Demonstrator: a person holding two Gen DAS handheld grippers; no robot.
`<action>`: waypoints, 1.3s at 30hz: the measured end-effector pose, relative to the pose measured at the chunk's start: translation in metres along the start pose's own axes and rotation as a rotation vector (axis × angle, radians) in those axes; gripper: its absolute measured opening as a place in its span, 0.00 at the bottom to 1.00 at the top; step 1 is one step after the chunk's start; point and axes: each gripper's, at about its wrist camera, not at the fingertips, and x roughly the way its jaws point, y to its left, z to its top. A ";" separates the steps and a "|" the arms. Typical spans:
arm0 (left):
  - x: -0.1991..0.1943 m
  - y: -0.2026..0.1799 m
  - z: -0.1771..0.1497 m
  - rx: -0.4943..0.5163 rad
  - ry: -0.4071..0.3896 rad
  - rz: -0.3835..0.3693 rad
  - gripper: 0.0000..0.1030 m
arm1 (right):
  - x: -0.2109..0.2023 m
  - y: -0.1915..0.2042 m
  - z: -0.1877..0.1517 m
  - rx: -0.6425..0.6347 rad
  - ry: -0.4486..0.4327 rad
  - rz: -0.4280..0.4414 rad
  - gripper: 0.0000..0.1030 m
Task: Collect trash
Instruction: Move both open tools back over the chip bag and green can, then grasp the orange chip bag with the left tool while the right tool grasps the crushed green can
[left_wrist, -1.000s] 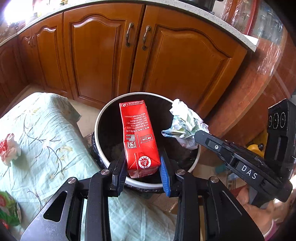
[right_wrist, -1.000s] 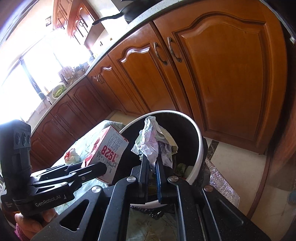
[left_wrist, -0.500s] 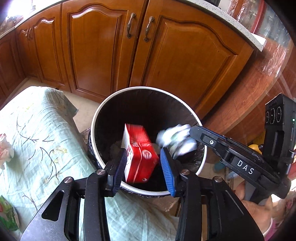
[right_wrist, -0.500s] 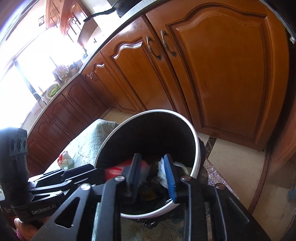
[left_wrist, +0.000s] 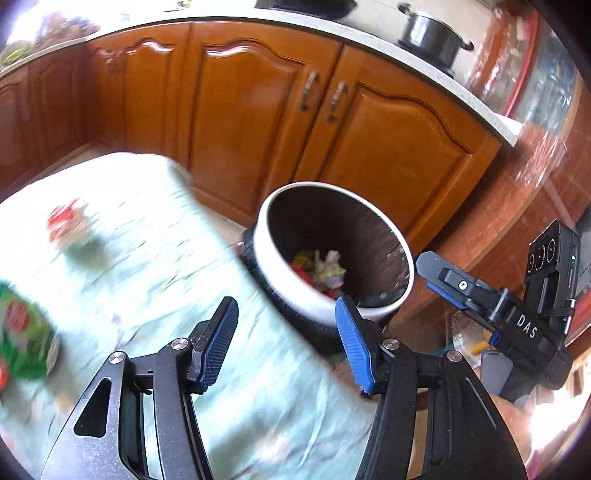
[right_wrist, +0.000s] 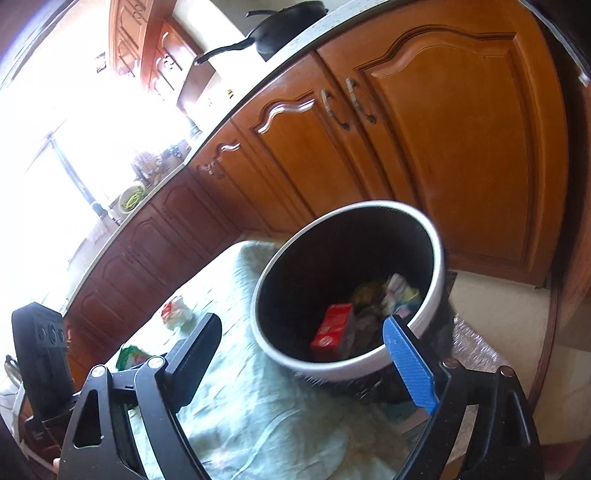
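The black trash bin with a white rim (left_wrist: 306, 301) (right_wrist: 347, 369) stands beside the table. Inside it lie the red carton (right_wrist: 332, 330) and crumpled paper (right_wrist: 397, 291), which also shows in the left wrist view (left_wrist: 328, 266). My left gripper (left_wrist: 286, 332) is open and empty above the table edge, left of the bin. My right gripper (right_wrist: 301, 354) is open and empty in front of the bin; it also shows in the left wrist view (left_wrist: 439, 275). A red-and-white crumpled wrapper (left_wrist: 68, 229) (right_wrist: 175, 312) and a green packet (left_wrist: 22, 336) (right_wrist: 135, 356) lie on the table.
The table carries a pale green floral cloth (left_wrist: 147, 266) (right_wrist: 266, 417). Wooden kitchen cabinets (left_wrist: 266, 122) (right_wrist: 424, 147) stand behind the bin. A black pot (left_wrist: 430, 35) and a pan (right_wrist: 280, 22) sit on the counter.
Both grippers opened and dropped the red carton and the crumpled paper into the bin. Both have pulled back and swung left, toward the table.
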 end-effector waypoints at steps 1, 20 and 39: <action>-0.007 0.008 -0.008 -0.016 -0.004 0.010 0.54 | 0.002 0.008 -0.004 -0.008 0.011 0.010 0.89; -0.116 0.131 -0.097 -0.248 -0.102 0.197 0.54 | 0.042 0.138 -0.078 -0.236 0.163 0.157 0.90; -0.154 0.214 -0.107 -0.302 -0.124 0.380 0.54 | 0.096 0.231 -0.110 -0.433 0.228 0.215 0.90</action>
